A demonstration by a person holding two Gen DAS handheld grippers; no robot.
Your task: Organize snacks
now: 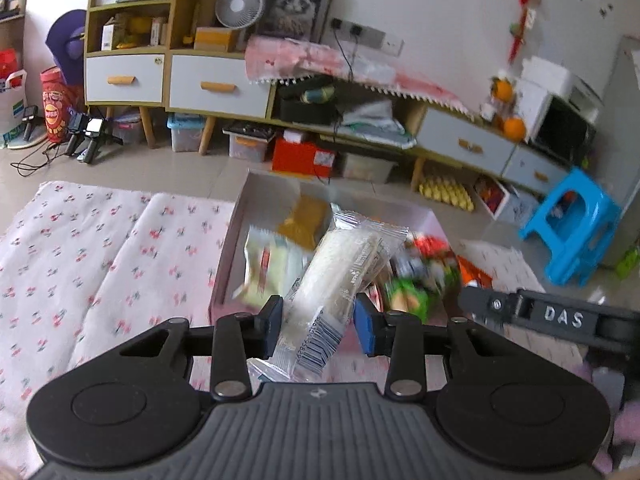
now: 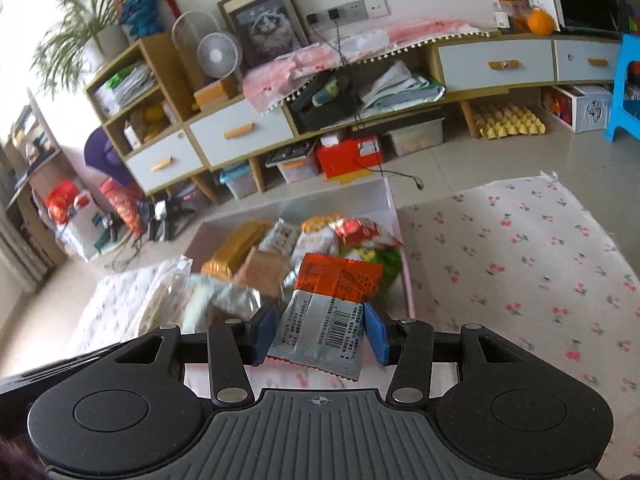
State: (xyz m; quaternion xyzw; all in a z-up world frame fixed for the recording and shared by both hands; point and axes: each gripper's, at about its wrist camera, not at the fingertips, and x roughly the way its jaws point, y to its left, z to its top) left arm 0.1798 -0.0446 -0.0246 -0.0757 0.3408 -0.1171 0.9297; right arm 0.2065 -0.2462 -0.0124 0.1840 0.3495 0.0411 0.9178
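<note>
Gripping Two Snack Packets Above the Pink Box

Clamped between the blue pads of the left hand-held gripper (image 1: 318, 322) is a long clear-wrapped pale snack bar (image 1: 340, 276), its barcode end hanging toward the camera. The right hand-held gripper (image 2: 320, 330) is closed on a flat orange-and-silver foil snack packet (image 2: 332, 300), pinched at its silver barcode end with the orange part pointing away. Both packets sit above the near end of a shallow pink rectangular cardboard box (image 2: 394, 204), which lies on a white cloth printed with small red cherries (image 2: 520, 264). Inside the box are mixed snack packs, gold, tan, red and green. Beyond stands a low wooden cabinet with white drawers (image 2: 240, 132).
</note>
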